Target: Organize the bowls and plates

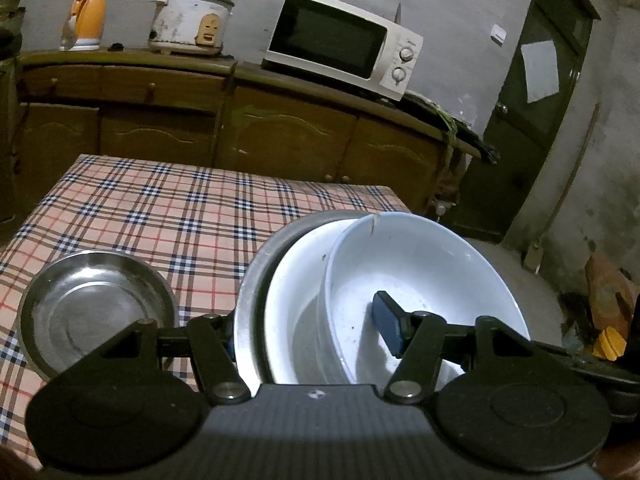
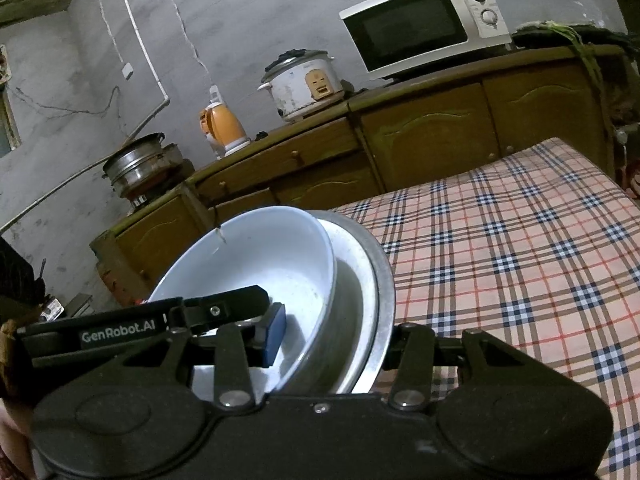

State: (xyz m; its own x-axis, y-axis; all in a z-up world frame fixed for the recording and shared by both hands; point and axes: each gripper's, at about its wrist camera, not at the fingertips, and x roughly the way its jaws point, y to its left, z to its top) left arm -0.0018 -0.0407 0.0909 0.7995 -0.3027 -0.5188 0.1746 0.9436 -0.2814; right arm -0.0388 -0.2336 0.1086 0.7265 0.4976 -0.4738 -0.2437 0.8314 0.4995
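- The stack [image 1: 304,292], a white bowl [image 1: 420,280] in a white dish inside a metal dish, sits tilted between both grippers, over the table's edge.
- The left gripper [image 1: 310,334] pinches the stack's rims: its blue pad [image 1: 390,328] lies inside the bowl, the other finger is outside the metal rim.
- The right gripper [image 2: 332,332] holds the same stack from the opposite side, pad [image 2: 274,330] inside the bowl, other finger hidden behind the metal rim.
- Both grippers point forward and slightly down, side by side.
- A second metal dish [image 1: 96,308] lies flat on the cloth [image 1: 180,208], left of the stack, near the front edge; it is closer to the left hand.
- I judge that the stack goes down on the cloth or on that dish.
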